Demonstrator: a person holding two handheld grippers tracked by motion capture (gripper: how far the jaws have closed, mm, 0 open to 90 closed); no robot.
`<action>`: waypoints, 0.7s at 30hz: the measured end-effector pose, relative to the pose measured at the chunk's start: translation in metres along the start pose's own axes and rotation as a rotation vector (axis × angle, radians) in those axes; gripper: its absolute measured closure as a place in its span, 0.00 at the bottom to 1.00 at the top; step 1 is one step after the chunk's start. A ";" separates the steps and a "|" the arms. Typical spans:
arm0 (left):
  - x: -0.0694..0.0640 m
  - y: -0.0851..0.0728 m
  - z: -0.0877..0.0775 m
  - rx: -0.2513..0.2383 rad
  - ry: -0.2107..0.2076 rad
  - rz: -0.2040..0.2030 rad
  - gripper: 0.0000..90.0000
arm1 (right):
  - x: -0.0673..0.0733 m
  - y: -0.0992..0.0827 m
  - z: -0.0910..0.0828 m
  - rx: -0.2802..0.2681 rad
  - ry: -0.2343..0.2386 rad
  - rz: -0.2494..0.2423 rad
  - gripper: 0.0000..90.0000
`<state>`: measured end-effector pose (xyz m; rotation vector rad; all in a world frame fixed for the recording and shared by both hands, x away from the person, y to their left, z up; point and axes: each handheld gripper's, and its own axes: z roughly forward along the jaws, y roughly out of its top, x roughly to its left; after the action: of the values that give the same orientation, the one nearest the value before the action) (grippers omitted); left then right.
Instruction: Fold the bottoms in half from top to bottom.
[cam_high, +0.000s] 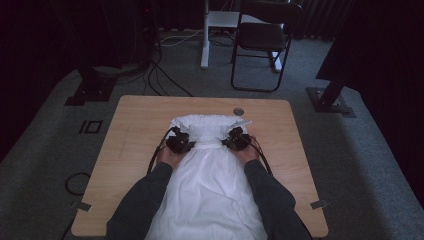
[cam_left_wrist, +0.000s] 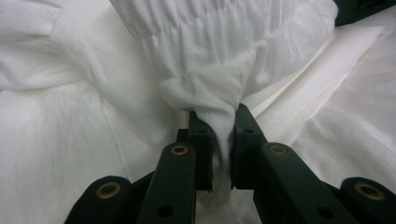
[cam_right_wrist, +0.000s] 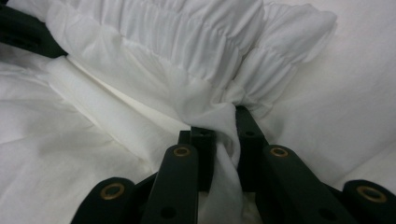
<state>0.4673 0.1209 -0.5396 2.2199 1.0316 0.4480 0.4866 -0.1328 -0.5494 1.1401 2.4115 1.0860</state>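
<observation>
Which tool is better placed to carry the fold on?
Neither clearly. The left tool and the right tool are each shut on a bunch of the white garment, level with each other on either side of its gathered band. The fold probably needs both together.

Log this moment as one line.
left gripper: shut on white garment | right gripper: shut on white garment | garment: on table, gathered end folded

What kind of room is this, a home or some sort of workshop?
Probably a lab or recording studio, not a home: a lone wooden table on grey carpet, dark curtains around, loose cables on the floor, and a folding chair.
</observation>
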 end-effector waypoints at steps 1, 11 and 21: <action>0.002 0.004 0.002 0.008 0.013 -0.011 0.91 | -0.002 0.004 0.002 0.005 -0.005 0.014 0.90; 0.012 0.012 -0.026 -0.099 -0.023 -0.070 0.96 | -0.007 0.018 -0.012 -0.036 0.013 0.071 0.92; -0.005 0.061 -0.151 -0.396 -0.054 0.021 0.96 | 0.019 0.076 -0.134 -0.324 0.030 -0.095 0.94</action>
<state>0.4165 0.1488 -0.3869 1.8802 0.8111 0.5461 0.4482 -0.1565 -0.4010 0.8992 2.1793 1.4061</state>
